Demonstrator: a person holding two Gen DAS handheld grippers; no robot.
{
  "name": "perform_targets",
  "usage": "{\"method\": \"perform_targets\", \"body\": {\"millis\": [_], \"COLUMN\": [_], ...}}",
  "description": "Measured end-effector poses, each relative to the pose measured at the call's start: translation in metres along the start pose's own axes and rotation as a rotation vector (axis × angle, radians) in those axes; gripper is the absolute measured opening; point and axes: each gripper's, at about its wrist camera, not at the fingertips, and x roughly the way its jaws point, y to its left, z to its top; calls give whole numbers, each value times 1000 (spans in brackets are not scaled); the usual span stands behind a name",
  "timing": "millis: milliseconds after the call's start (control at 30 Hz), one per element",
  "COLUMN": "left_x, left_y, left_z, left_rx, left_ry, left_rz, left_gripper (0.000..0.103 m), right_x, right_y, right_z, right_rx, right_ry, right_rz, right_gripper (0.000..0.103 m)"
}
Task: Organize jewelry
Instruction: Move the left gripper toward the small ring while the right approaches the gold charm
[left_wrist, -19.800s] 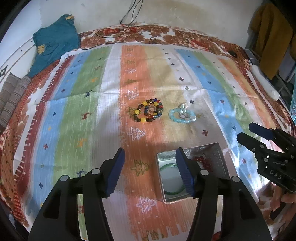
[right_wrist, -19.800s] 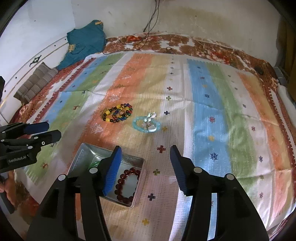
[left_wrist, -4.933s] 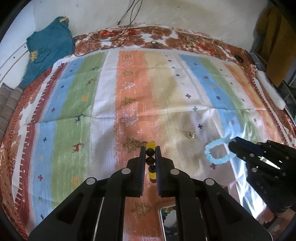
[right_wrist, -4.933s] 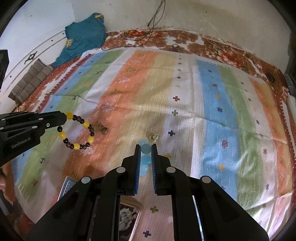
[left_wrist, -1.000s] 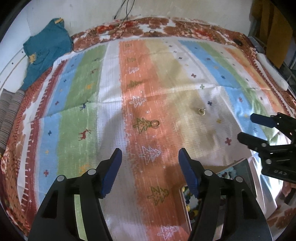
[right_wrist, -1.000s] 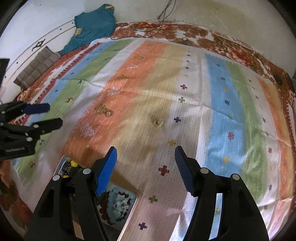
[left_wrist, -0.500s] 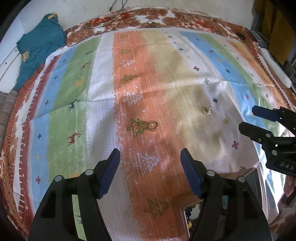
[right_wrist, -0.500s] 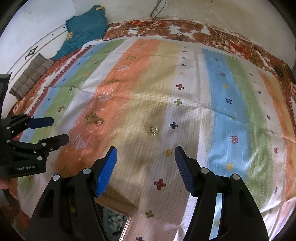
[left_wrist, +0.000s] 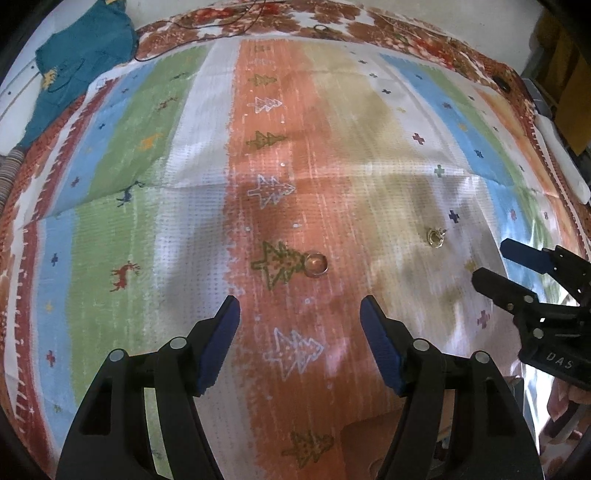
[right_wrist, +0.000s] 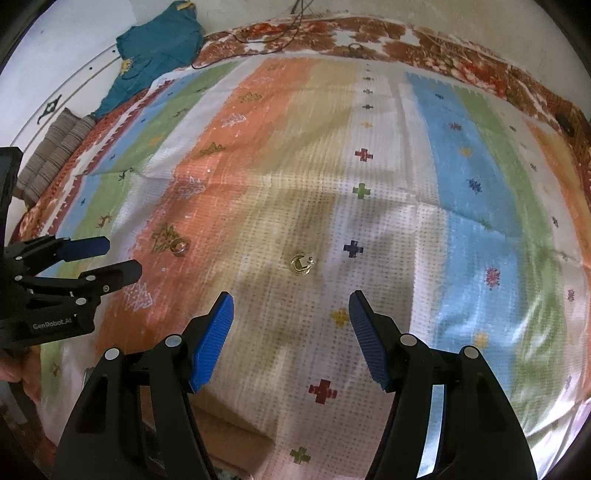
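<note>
While both our left gripper (left_wrist: 300, 312) and right gripper (right_wrist: 290, 308) gape wide, empty, two tiny hard rings lie flat on the blanket (left_wrist: 110, 192): a plain ring (left_wrist: 316, 263) and a gold ring (right_wrist: 302, 264), light, slippery; we judge pinching across each band best.

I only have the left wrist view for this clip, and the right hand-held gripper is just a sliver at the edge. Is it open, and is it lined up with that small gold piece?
Observer: Open. In the right wrist view, the right hand-held gripper has its jaws wide apart with nothing between them.
Reviewer: And the gold piece?
Observer: The gold piece lies on the striped cloth just ahead of that gap, roughly centred and untouched.
Reviewer: How does my own side look from there?
Observer: The left hand-held gripper shows side-on, also open. The plain ring lies just beyond its fingertips, apart from them.
</note>
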Motion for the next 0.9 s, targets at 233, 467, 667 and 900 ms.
{"method": "perform_targets", "body": {"millis": [233,467,667,900], "left_x": [19,34,40,50], "left_y": [2,9,14,6], "left_z": [9,11,15,22], "left_rx": [-2,3,-14,19], "left_ry": [30,65,68,70], "left_rz": [-14,-31,-48,-41], "left_gripper": [67,66,65,60], "right_x": [14,32,43,53], "right_y": [-2,-5,-9,-10], "right_z": [9,16,19,24], "right_rx": [4,9,8,0], "right_ry": [15,38,51,61], "right_rz": [-7,-20,-24,-29], "right_gripper": [65,65,64,57]}}
